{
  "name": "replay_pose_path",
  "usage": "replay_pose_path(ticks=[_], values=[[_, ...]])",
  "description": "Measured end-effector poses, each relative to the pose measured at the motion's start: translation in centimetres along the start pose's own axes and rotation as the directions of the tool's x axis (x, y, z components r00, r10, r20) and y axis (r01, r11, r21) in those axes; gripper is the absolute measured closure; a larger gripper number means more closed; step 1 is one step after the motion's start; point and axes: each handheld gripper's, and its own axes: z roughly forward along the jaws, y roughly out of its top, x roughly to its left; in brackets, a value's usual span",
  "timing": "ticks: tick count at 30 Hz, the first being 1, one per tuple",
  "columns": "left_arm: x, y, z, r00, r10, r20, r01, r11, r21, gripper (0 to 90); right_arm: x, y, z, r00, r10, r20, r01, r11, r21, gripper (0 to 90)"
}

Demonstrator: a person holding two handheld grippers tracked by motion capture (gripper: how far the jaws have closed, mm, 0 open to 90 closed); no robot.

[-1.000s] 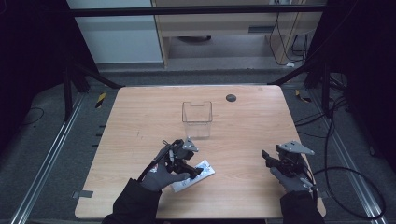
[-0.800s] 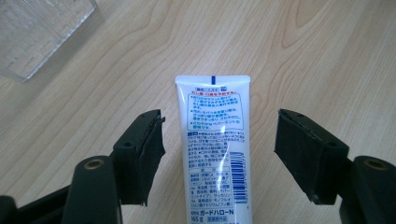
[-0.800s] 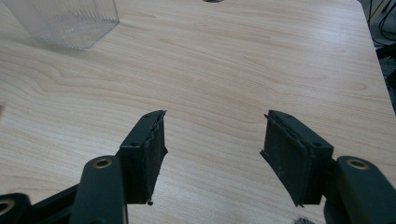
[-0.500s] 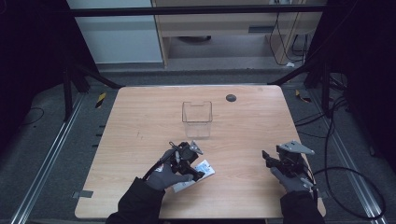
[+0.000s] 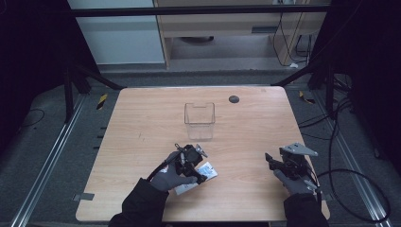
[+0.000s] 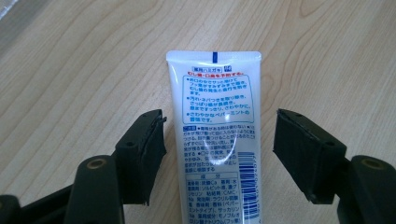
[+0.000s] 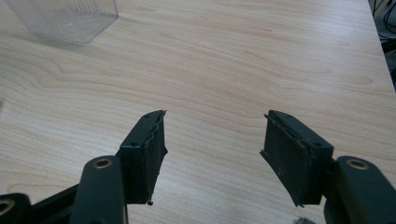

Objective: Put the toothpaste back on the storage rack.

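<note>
White tube (image 6: 212, 135) now lies between the left gripper's (image 6: 217, 144) spread jaws, which have closed in, poised to pinch; right gripper (image 7: 212, 151) idles spread.

- White tube (image 6: 214, 140): lower end ran off the bottom edge of the left gripper view, cap not seen; fine print on its back too small to read.
- Same tube, high view: largely covered by the left gripper (image 5: 191, 161) and gloved hand (image 5: 171, 177), one pale end showing.
- Clear container (image 7: 65, 16): cropped by the top edge of the right gripper view, base corner alone visible.
- Small dark round item (image 5: 233, 99) near the table's far edge: too small to identify.
- Right gripper (image 7: 212, 156): small dark scrap beneath its right jaw cut by the bottom edge, unidentifiable.
- Both forearms: cut off at the bottom edge of the high view.
</note>
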Motion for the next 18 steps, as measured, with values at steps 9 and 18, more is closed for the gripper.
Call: replay_pose_path(ticks=[9,18], values=[[-0.1,0.4,0.7,0.9998,0.020,0.008,-0.020,0.9990,0.041,32.9,0.0,0.0,0.1,1.0000,-0.001,-0.003,0.001,1.000,0.006,38.2],[0.1,0.9,1.3,0.9997,0.021,0.013,-0.022,0.9972,0.071,33.5,0.0,0.0,0.2,1.0000,-0.003,-0.004,0.003,1.000,0.010,38.1]])
